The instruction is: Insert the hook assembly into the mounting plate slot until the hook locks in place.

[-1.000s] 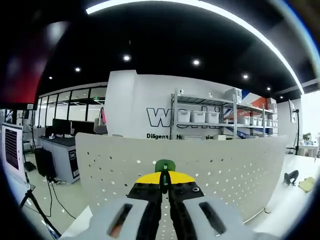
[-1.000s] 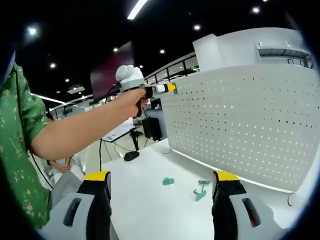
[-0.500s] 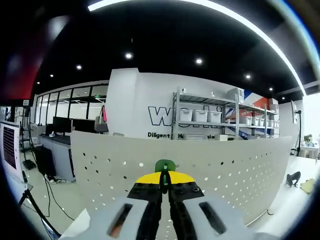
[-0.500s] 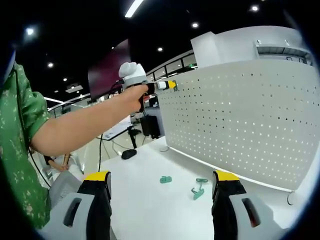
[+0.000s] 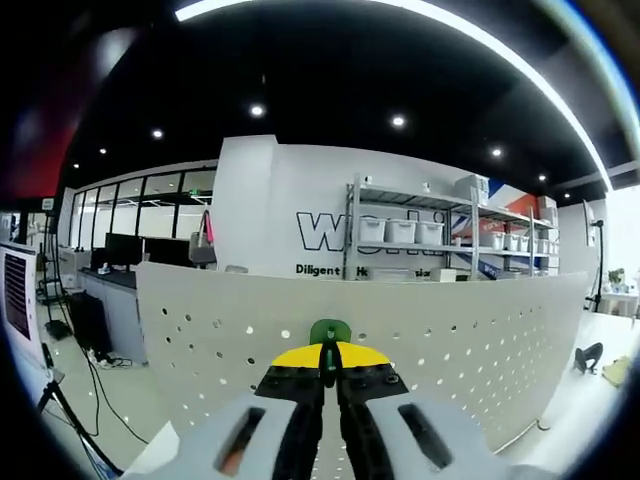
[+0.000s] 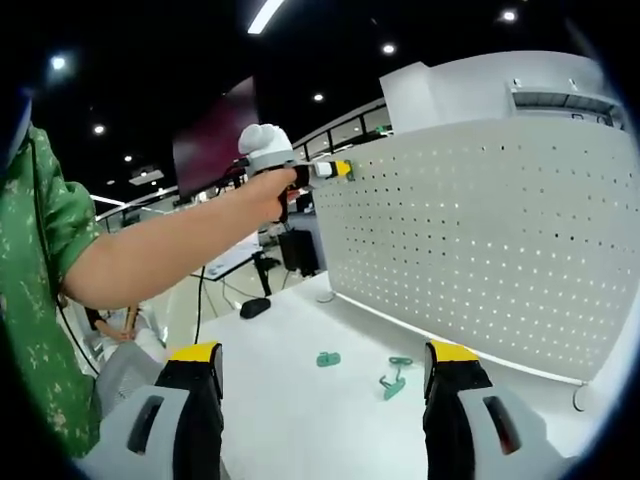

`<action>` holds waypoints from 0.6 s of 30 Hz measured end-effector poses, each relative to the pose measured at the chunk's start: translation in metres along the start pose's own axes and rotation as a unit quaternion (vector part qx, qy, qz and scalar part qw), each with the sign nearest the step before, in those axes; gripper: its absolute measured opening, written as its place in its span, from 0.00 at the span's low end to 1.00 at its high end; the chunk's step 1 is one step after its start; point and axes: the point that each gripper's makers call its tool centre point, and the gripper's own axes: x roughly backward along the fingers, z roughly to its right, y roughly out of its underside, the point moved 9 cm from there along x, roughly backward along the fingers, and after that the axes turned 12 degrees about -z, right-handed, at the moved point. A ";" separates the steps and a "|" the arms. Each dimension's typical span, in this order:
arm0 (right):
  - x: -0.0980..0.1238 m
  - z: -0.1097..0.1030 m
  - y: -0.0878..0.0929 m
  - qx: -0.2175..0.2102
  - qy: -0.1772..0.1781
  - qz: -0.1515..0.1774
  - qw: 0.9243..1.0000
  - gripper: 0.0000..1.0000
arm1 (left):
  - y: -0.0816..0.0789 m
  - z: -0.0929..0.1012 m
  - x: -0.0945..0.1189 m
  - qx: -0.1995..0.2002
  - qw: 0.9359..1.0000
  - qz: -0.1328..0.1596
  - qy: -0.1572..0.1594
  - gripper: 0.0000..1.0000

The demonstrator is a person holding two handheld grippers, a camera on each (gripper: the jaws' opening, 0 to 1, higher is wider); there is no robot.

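Left gripper [image 5: 328, 362]: my jaws are pinched together on the green hook [image 5: 329, 333], its rounded top poking out just past the yellow tips. In the right gripper view this same tool [image 6: 338, 169] is up near the top corner of the board.

Pegboard [image 5: 450, 340]: that's the mounting plate, standing upright on the white table [image 6: 290, 400]. The hook sits right at its face, but I can't tell if it's actually in a hole yet.

Right gripper [image 6: 325, 400]: jaws wide apart, holding nothing, hanging low over the table.

Spare hooks: two more green ones lie on the table, a small one [image 6: 327, 358] and a bigger one [image 6: 392, 381], near each other in front of the board.

What could go wrong: my guess is the prongs miss the holes, since my own jaws hide the contact point. Push in crooked and the hook could twist in the grip or pop out. The board might also tip or slide back, as nothing I can see braces it.

Also: swing too far and the spare hooks drop out of frame.
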 end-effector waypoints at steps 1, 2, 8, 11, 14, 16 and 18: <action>0.000 0.000 0.000 0.000 0.000 0.000 1.000 0.84 | -0.001 0.000 0.000 -0.003 1.000 0.001 -0.002 0.03; 0.000 0.001 0.000 -0.001 0.001 0.000 1.000 0.84 | -0.001 0.000 -0.001 -0.003 1.000 0.002 -0.002 0.03; 0.000 0.002 0.002 -0.004 0.002 -0.002 1.000 0.84 | -0.001 -0.001 -0.003 -0.006 1.000 0.001 -0.002 0.03; 0.000 0.001 0.003 -0.003 0.002 -0.004 1.000 0.84 | -0.001 -0.001 -0.004 -0.004 1.000 0.001 -0.003 0.03; 0.000 0.002 0.002 -0.004 0.003 -0.002 1.000 0.84 | -0.002 -0.002 -0.005 -0.005 1.000 0.001 -0.004 0.03; 0.000 0.003 0.002 -0.004 0.003 -0.002 1.000 0.84 | -0.003 -0.004 -0.006 -0.007 1.000 0.001 -0.006 0.03; 0.000 0.003 0.002 -0.005 0.004 -0.002 1.000 0.84 | -0.003 -0.004 -0.006 -0.006 1.000 0.000 -0.005 0.03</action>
